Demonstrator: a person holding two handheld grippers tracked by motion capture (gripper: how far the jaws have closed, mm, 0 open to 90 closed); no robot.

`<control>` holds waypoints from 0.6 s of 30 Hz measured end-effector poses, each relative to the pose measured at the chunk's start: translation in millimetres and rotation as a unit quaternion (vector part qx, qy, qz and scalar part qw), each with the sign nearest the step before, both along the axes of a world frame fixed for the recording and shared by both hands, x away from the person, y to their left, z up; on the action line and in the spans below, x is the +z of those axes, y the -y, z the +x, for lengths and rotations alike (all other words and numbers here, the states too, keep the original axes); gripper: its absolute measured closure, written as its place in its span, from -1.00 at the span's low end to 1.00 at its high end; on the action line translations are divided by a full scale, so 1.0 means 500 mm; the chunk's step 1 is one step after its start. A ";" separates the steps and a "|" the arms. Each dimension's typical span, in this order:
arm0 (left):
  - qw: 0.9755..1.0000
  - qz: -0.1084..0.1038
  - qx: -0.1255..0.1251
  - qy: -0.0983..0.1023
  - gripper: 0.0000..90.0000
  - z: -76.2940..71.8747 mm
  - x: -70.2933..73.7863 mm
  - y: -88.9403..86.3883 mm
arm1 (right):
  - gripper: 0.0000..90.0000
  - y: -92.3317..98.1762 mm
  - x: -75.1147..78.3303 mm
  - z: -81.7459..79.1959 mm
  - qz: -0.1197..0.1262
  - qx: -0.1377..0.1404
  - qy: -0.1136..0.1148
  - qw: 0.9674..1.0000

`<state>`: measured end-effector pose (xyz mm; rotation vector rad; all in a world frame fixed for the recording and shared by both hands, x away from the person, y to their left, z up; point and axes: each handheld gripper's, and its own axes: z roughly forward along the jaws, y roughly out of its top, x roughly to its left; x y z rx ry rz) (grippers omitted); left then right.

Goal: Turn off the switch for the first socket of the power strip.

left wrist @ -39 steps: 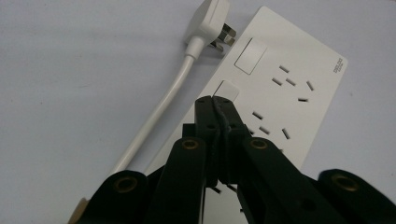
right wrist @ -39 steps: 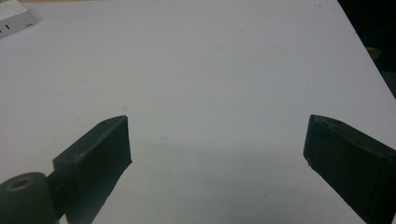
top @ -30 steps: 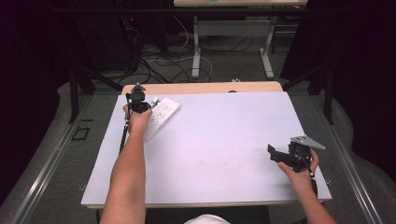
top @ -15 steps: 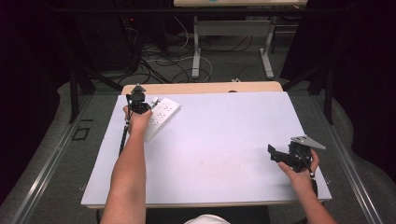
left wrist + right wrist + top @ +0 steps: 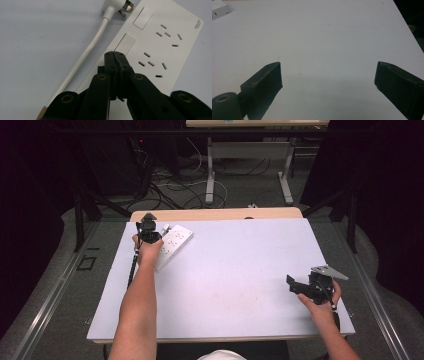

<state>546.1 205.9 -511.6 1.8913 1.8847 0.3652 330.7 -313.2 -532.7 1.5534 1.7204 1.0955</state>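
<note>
Nothing has visibly moved over the past second: both hands and the white power strip [image 5: 173, 245] sit where they were in the earlier high views. At the far left of the pale table [image 5: 240, 265], the left gripper [image 5: 115, 53] hangs over the strip with its jaws pressed together, gripping nothing, the tips just at the near corner of one of two rocker switches [image 5: 127, 44]; whether they touch it cannot be told. Beyond the tips lies the second switch [image 5: 143, 16], to their right the rows of socket slots, and to their left the strip's white cord [image 5: 86, 53], running up to a plug [image 5: 120, 7] lying beside the strip's end. Well apart, at the near right of the table, the right gripper [image 5: 328, 75] rests with its jaws spread wide and empty, bare table between them and the strip at the far left corner of its view. Risk from here looks modest: a press landing on the switch's edge rather than its face could slip off, and a sideways push could skate the unanchored strip across the smooth top, since the other gripper is too far off to steady it.
</note>
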 end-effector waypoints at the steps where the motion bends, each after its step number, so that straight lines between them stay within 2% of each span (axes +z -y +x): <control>1: 1.000 0.000 0.001 0.000 1.00 0.000 0.000 0.001 | -0.85 0.000 0.000 0.000 -0.001 0.001 0.000 1.000; 6: 1.000 0.001 0.003 0.000 1.00 -0.002 0.000 0.002 | -0.85 0.001 0.001 -0.001 -0.001 0.002 -0.005 1.000; 7: 1.000 0.000 0.003 0.002 1.00 -0.002 -0.001 0.001 | -0.85 0.000 0.000 0.000 -0.001 0.000 0.000 1.000; 13: 1.000 0.007 0.011 0.005 1.00 -0.002 -0.003 0.000 | -0.85 0.000 0.001 -0.001 -0.001 0.001 0.002 1.000; 18: 1.000 0.001 0.011 0.002 1.00 -0.003 -0.003 -0.005 | -0.85 0.001 0.001 -0.001 0.000 0.001 0.003 1.000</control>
